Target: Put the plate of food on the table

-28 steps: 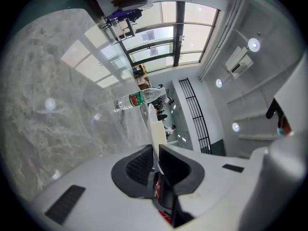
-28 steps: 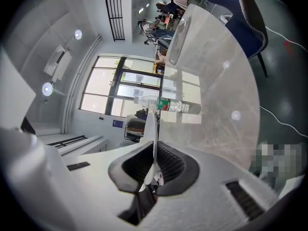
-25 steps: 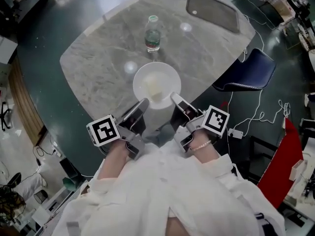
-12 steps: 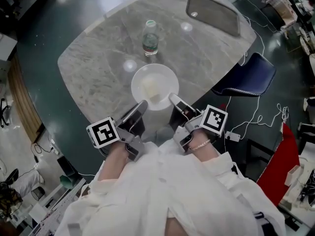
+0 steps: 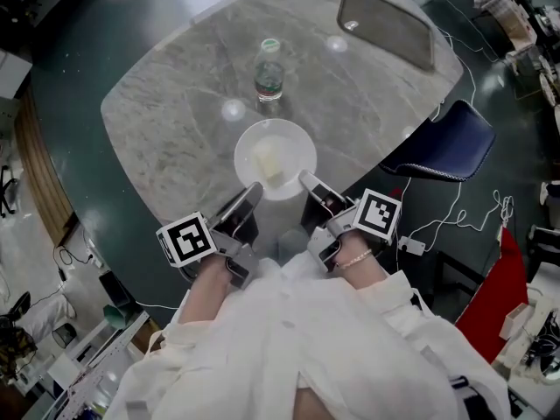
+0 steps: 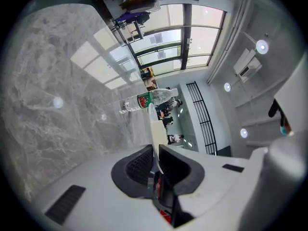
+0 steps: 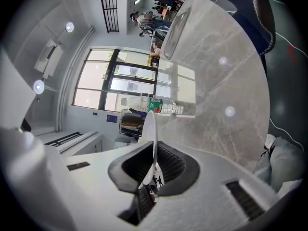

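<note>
Round white plate with pale food (image 5: 276, 151) over near part of grey marble desk (image 5: 166, 121); left hand-held gripper (image 5: 252, 192) and right hand-held gripper (image 5: 306, 182) each pinch near rim (two-sided hold, judged for level carry); clear green-labelled bottle (image 5: 269, 70) beyond.

Plate (image 5: 275, 158), ahead of both claws, now reads smaller and lower against the table (image 5: 166, 121). Pale reflection beneath the jaws has shrunk. Left gripper (image 5: 248, 198) and right gripper (image 5: 311, 187) have come down with it.
</note>
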A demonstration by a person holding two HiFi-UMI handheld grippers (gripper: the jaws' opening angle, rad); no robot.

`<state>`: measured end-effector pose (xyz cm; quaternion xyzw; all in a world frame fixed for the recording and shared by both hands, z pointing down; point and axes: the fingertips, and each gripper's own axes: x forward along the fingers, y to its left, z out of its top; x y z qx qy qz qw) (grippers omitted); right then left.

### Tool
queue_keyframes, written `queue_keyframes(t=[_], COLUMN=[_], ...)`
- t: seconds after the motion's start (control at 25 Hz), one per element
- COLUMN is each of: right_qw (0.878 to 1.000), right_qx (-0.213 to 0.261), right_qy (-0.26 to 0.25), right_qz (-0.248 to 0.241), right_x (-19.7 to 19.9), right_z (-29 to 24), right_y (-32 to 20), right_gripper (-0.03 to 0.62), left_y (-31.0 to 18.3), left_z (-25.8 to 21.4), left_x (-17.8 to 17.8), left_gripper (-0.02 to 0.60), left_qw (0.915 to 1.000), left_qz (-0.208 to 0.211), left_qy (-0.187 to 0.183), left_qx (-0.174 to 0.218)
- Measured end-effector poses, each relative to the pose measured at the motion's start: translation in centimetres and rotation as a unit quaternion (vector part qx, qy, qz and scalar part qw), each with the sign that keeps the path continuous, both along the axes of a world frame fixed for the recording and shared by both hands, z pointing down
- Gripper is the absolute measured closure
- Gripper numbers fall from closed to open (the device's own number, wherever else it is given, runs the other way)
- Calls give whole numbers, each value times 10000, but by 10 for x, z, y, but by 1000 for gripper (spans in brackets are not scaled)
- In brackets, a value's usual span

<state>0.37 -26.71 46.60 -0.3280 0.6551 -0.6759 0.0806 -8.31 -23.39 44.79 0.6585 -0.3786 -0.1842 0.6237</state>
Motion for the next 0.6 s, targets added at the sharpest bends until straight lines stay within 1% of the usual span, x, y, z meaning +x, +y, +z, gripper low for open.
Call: queue_keyframes(t=[0.16,0.6], right_qw=[9999,9974], right_qx=[-149,-524], right_qy=[71,438], right_qz=[-44,-219], right_x=[-3,-17], right_z=[14,61], right_y=[-9,-20], right_gripper=[579,579], left_y=[-12,-26], left_z=[9,53], left_x=[-1,-13], left_gripper=[538,537], left_qw=[9999,9984], left_qz=[80,285], left_qy=[-83,-435], left_qx=[62,-232])
